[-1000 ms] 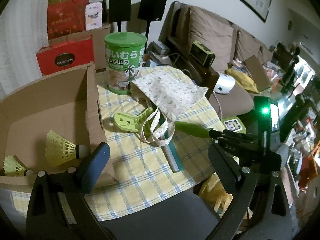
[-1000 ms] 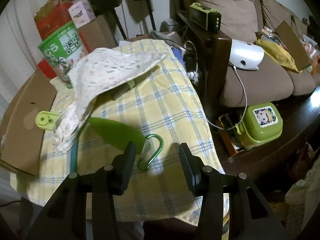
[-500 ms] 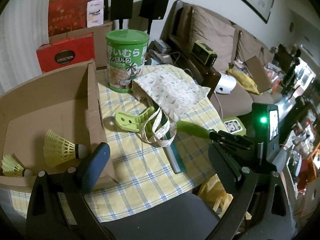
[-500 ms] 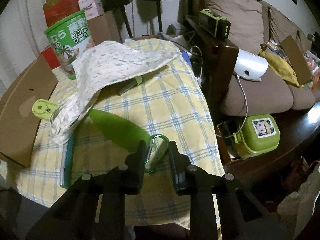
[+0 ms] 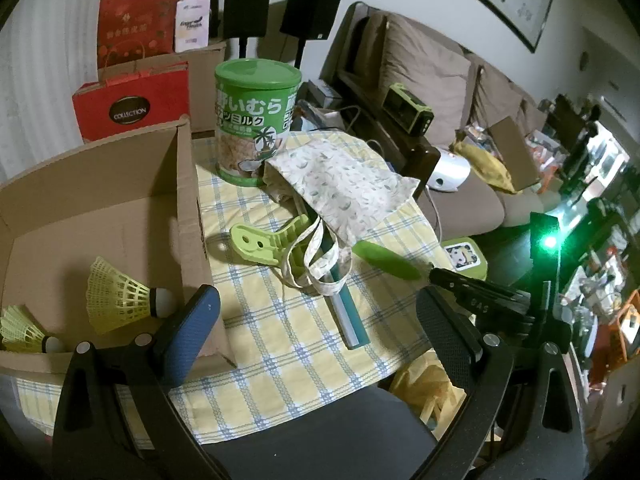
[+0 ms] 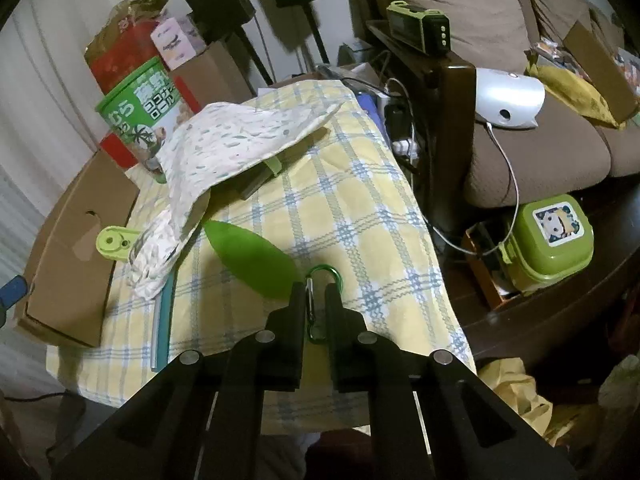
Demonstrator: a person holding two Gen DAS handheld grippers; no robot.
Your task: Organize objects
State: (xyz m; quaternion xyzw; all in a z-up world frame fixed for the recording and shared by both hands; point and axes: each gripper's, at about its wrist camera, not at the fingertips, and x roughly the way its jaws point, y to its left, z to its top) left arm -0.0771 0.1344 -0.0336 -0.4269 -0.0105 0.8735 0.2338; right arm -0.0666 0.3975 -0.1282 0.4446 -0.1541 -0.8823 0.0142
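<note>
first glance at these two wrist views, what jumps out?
The right gripper, shut on a green carabiner at the near edge of the yellow checked tablecloth. Next, the tall green tin upright at the back of the table, with a patterned cloth bag slumped against it. On the left, an open cardboard box holds two yellow shuttlecocks.

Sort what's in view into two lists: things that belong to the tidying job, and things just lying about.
Job:
carabiner, clamped in the right gripper
box
shuttlecocks in the box
green clip
pouch
green case

Lying about:
tin
sofa
lunchbox
speakers
red bags
</note>
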